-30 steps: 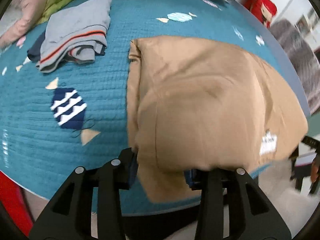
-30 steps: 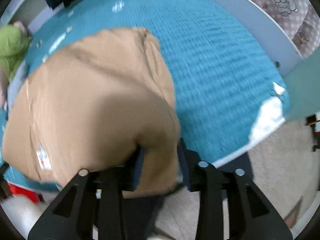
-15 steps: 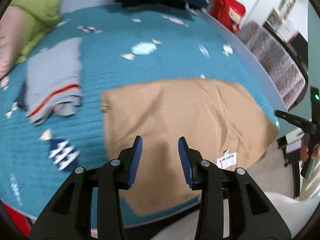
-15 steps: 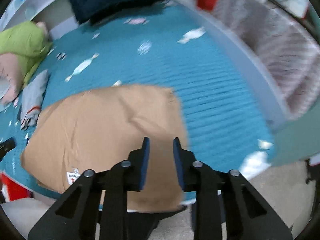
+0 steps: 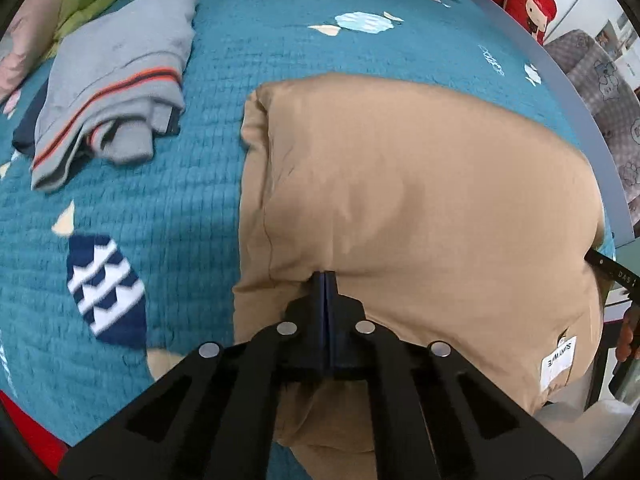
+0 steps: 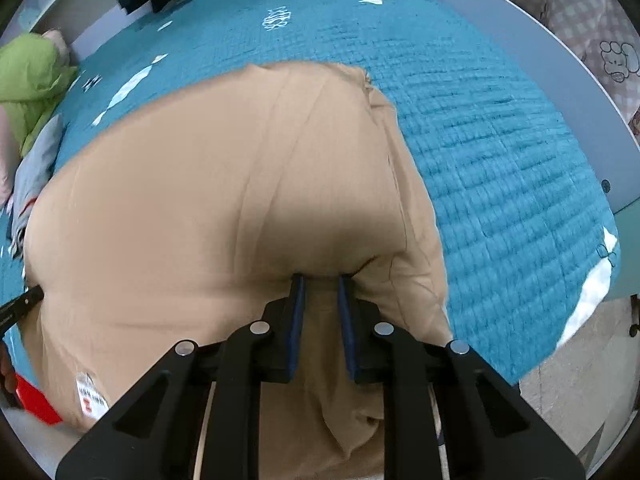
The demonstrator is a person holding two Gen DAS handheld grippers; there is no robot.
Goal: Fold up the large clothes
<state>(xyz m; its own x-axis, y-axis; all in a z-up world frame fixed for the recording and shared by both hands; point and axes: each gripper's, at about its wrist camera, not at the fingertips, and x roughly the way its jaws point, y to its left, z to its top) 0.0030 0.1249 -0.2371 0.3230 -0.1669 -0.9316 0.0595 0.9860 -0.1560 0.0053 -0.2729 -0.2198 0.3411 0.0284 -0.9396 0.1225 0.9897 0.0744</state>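
Observation:
A tan garment (image 5: 400, 180) lies folded on the teal bed cover (image 5: 180, 160), its near edge hanging over the bed's front. My left gripper (image 5: 326, 280) is shut, pinching the fabric near that edge on the garment's left side. In the right wrist view the same tan garment (image 6: 220, 200) fills the middle. My right gripper (image 6: 321, 280) has its jaws closing, with a fold of the cloth filling the narrow gap between the pads. A white label (image 5: 558, 360) shows at the near corner of the garment.
A folded grey garment (image 5: 120, 80) with an orange stripe lies at the far left of the bed, beside a green pillow (image 6: 28, 76). A checked blanket (image 6: 580, 20) lies beyond the bed's right rim. Bare teal cover (image 6: 500, 160) stretches to the right, with floor (image 6: 580, 400) below the edge.
Half a second ago both grippers hung open above the flat garment. Both have come down to its near edge and closed on the fabric.

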